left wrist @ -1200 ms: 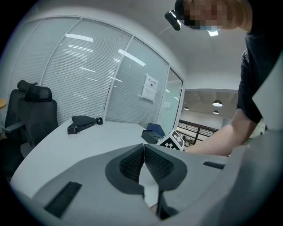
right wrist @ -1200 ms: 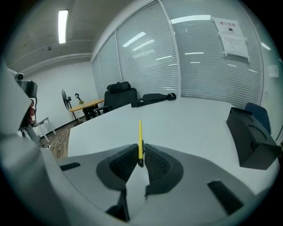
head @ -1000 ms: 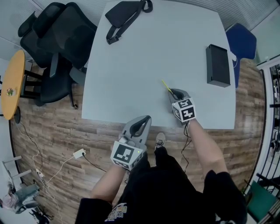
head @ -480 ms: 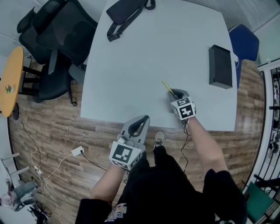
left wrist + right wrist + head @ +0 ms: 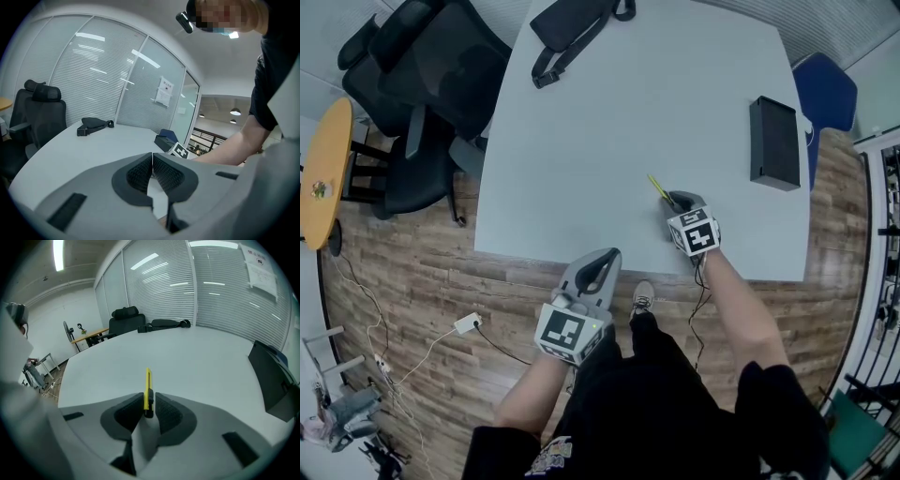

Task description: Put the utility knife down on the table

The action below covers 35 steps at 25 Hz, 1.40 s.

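A slim yellow utility knife [image 5: 658, 187] with a black rear end lies along the white table [image 5: 619, 112], near its front edge. My right gripper [image 5: 677, 201] points steeply down at it. In the right gripper view the knife [image 5: 147, 383] stands on edge between the pads. It leans on the left one, with a gap to the right one. The right gripper [image 5: 149, 401] has its jaws opening. My left gripper [image 5: 602, 261] hangs off the table's front edge, over the floor. The left gripper [image 5: 152, 157] is shut with nothing in it.
A black bag with a strap [image 5: 572, 28] lies at the table's far side and a black box [image 5: 773, 141] at its right. Black office chairs [image 5: 422, 84] stand to the left, a blue chair [image 5: 820, 89] to the right. Cables run over the wooden floor [image 5: 412, 309].
The right gripper has sunk very slightly toward the table top with the knife between its jaws. The left gripper has kept still.
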Each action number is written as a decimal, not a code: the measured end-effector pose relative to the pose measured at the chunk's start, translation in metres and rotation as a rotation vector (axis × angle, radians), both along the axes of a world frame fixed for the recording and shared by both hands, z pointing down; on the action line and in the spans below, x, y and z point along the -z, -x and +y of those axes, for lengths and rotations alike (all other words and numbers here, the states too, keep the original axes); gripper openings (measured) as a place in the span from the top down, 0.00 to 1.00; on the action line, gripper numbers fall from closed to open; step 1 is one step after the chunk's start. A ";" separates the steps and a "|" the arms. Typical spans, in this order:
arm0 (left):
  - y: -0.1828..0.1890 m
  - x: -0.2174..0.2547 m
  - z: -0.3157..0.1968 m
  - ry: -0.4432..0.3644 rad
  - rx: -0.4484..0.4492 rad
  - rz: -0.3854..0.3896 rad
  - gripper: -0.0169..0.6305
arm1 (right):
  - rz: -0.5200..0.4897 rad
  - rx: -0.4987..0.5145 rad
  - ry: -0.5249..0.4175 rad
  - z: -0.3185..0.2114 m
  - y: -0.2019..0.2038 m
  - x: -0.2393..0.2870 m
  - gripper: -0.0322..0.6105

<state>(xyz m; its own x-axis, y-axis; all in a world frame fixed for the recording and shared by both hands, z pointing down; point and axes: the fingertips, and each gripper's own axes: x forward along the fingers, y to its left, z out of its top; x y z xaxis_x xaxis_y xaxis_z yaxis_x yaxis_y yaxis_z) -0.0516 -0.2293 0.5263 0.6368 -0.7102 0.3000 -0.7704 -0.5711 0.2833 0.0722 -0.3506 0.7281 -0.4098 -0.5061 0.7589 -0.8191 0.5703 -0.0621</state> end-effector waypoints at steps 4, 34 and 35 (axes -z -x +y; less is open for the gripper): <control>0.000 0.002 0.002 -0.005 -0.003 -0.001 0.96 | -0.018 0.000 0.001 0.002 0.001 0.002 0.78; 0.002 0.069 0.028 -0.157 -0.144 0.050 0.96 | -0.322 -0.052 -0.460 0.070 0.031 0.254 0.92; 0.003 0.075 0.029 -0.167 -0.148 0.057 0.96 | -0.338 -0.050 -0.483 0.076 0.033 0.266 0.94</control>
